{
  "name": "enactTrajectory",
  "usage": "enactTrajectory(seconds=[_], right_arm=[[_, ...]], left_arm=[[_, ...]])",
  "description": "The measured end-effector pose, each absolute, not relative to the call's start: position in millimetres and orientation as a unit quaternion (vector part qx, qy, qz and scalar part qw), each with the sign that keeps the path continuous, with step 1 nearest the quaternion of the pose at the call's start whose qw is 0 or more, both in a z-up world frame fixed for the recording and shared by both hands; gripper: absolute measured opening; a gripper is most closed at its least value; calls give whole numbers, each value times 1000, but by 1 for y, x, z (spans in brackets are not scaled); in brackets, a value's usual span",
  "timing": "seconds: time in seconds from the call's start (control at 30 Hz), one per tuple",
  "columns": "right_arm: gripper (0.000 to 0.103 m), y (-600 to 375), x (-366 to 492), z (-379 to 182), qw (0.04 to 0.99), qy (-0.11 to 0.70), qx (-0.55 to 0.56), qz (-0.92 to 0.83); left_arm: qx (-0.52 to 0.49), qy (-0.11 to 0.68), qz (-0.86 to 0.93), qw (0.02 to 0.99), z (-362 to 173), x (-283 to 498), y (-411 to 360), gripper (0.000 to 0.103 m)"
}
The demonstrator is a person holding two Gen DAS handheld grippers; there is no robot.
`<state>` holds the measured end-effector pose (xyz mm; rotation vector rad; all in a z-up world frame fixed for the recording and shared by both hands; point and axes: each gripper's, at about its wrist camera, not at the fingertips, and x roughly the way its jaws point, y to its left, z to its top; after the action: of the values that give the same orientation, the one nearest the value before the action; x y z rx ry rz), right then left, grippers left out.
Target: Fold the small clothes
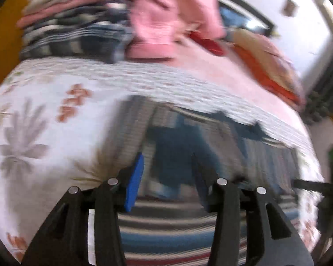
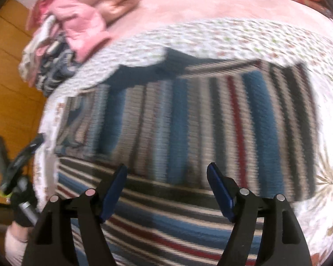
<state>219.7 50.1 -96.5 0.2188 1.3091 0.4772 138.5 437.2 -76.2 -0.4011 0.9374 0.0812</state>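
The striped garment lies spread on the bed, directly ahead of and beneath both sets of jaws. It appears partly folded: in the right wrist view, a lower layer with stripes running crosswise sits nearest the jaws, and a panel with lengthwise stripes extends beyond it. Motion blur makes the exact fold line uncertain.

The right gripper hovers just above the near layer. Its jaws stand apart, released, with no cloth between the blue pads. This spread posture suits an approach to a hem or edge rather than a carry.

The left gripper is positioned over the same garment, at its opposite side. Its jaws are likewise separated, with striped fabric visible in the gap but not pinched. Holding one gripper at each side permits a symmetrical lift, which would keep the fold square.

A stack of folded clothes, topped by a pink garment, rests on the bed well beyond the jaws. That placement keeps finished items clear of the working area.

Judged step: both jaws are preparing to seize the garment for its next fold.
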Motion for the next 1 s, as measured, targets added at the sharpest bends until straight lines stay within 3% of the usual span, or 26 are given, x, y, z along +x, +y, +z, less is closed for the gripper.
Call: enactTrajectory(seconds=[0.5,0.6,0.67,0.77,1.0], right_arm=[[75,181,242,-121,709,633,164,264],[65,191,247,-131,703,640,166,262],[42,197,248,-134,703,641,165,261],[30,201,248,-133,707,641,161,253],[24,171,247,-90,743,601,141,258]], left_arm=[[-114,534,69,835,-136,144,452,45],[-122,534,68,834,-140,142,454,46],[-127,534,68,833,-137,143,455,46],[-130,519,73,842,-128,143,456,45],[-141,491,51,858,-107,143,443,45]])
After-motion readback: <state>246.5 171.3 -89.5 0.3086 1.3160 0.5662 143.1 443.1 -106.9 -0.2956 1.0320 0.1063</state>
